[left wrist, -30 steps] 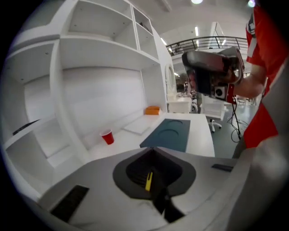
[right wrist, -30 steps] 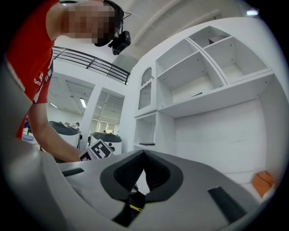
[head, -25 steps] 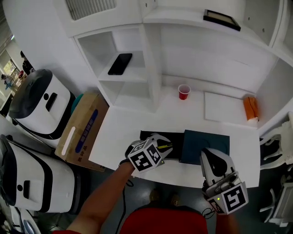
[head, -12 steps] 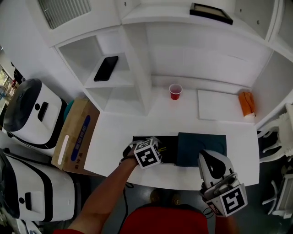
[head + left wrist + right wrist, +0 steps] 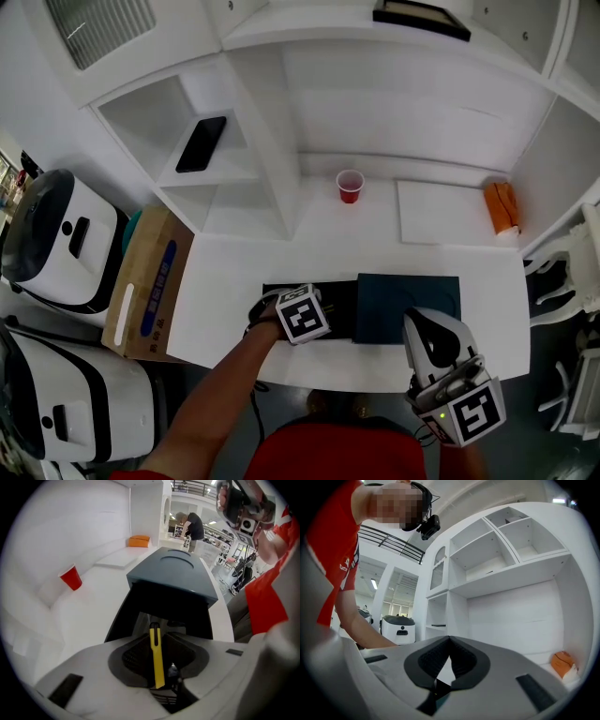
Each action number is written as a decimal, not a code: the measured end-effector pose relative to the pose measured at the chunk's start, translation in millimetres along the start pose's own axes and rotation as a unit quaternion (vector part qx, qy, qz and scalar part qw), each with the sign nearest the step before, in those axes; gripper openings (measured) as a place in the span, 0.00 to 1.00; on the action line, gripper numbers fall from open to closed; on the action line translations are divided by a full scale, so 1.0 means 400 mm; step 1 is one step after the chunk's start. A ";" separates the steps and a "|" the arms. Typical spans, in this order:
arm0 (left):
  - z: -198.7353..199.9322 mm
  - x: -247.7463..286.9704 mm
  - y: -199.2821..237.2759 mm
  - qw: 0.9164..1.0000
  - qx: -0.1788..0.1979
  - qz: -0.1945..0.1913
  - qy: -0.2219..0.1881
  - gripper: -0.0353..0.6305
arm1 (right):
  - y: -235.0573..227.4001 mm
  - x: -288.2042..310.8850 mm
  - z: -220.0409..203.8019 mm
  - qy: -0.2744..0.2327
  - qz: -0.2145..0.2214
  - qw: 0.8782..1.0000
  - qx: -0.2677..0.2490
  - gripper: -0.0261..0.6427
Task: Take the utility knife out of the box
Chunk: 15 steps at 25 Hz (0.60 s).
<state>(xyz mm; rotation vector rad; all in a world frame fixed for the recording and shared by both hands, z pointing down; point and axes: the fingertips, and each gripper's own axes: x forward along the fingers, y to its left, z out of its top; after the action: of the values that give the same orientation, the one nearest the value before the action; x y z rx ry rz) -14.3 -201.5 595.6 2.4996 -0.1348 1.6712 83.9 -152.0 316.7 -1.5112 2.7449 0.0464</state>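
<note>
1. Yellow plastic utility knife (image 5: 154, 653) lies lengthwise in the open black rectangular box (image 5: 123, 611) on the white table (image 5: 234, 272). It is not out yet.
2. Your left gripper (image 5: 154, 632) points steeply down into the box. Its jaws have just been opening and now stand wide, with the knife's body between the pads (image 5: 133, 656). I see no squeeze on it.
3. The dark grey-blue flat lid (image 5: 173, 573) sits right against the box's far end. Keep clear of it.
4. Step in hand, my read: close on the knife. Centre its body between both pads and go low enough to catch its sides, not just the top edge. Then close squarely so it doesn't twist or skid along the box floor.
5. Lift straight up. The box walls are close, so a tilted pull could drag the box along.
6. Your right gripper (image 5: 450, 639) is pinched closed on nothing, held level off the table's near edge, well apart from the box. It could steady the box if it shifts.
</note>
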 end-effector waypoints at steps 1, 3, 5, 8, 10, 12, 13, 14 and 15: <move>0.000 0.000 0.000 1.000 -0.004 -0.006 -0.002 0.28 | -0.004 -0.002 -0.002 0.000 -0.002 1.000 0.001 0.03; 0.001 0.001 0.003 1.000 -0.013 -0.015 -0.007 0.27 | -0.012 -0.005 -0.007 0.002 -0.005 1.000 0.005 0.03; 0.001 -0.001 0.008 1.000 -0.021 -0.017 -0.011 0.26 | -0.017 -0.006 -0.011 0.003 -0.007 1.000 0.007 0.03; 0.003 -0.003 0.016 0.999 -0.029 -0.007 -0.020 0.19 | -0.021 -0.009 -0.015 0.003 -0.007 1.000 0.009 0.03; 0.003 -0.004 0.018 0.999 -0.033 0.001 -0.025 0.19 | -0.023 -0.010 -0.017 0.004 -0.007 1.000 0.010 0.03; 0.002 -0.004 0.019 0.999 -0.033 0.012 -0.029 0.19 | -0.022 -0.011 -0.020 0.006 -0.006 1.000 0.011 0.03; 0.002 -0.005 0.016 0.999 -0.033 0.014 -0.032 0.19 | -0.020 -0.011 -0.019 0.006 -0.005 1.000 0.011 0.03; 0.002 -0.008 0.011 0.999 -0.033 0.015 -0.035 0.19 | -0.018 -0.011 -0.018 0.006 -0.004 1.000 0.011 0.03; 0.005 -0.015 0.006 0.998 -0.034 0.017 -0.041 0.19 | -0.015 -0.011 -0.017 0.005 -0.002 1.000 0.010 0.03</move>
<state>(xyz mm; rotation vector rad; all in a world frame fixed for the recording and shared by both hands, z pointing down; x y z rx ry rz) -15.2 -204.1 589.6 2.5295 -0.2386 1.5493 91.6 -151.6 323.6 -1.5163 2.7413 0.0097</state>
